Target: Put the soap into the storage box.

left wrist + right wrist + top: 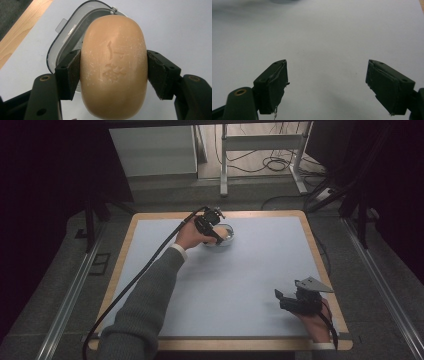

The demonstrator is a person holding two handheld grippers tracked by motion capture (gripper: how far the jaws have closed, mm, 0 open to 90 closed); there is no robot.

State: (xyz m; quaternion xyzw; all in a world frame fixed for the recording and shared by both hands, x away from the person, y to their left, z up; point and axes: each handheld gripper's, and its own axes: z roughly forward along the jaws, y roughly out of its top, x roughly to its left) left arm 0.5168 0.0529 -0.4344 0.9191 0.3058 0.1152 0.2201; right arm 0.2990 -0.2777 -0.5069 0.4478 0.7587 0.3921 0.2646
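In the high view you are reaching your left gripper [214, 227] to the upper middle of the frame, where it is hovering over a small clear soap dish [226, 236] on the pale blue mat [250, 270]; the bar between the jaws is barely showing there as a tan patch. The left gripper view is giving you what the high view cannot: your left gripper [113, 71] is clamping an oval bar of soap [113, 72] across its narrow waist, both black pads pressing flat against its sides. The soap is peach-tan, smooth and rounded, with a stamped mark in its middle and fine pale scuffs over its face. Behind it, in the upper left of that frame, the soap dish [60, 42] is lying on the mat, a rounded clear plastic shell with a grey inner rim and a small tab.

Your right gripper [292, 300] is resting at the lower right of the high view, well apart from the dish. In the right gripper view its jaws are standing wide apart with nothing between them, the right gripper [327, 75] facing bare matte mat [324, 37]; the rubber pads [278, 82] are looking frayed at their edges.
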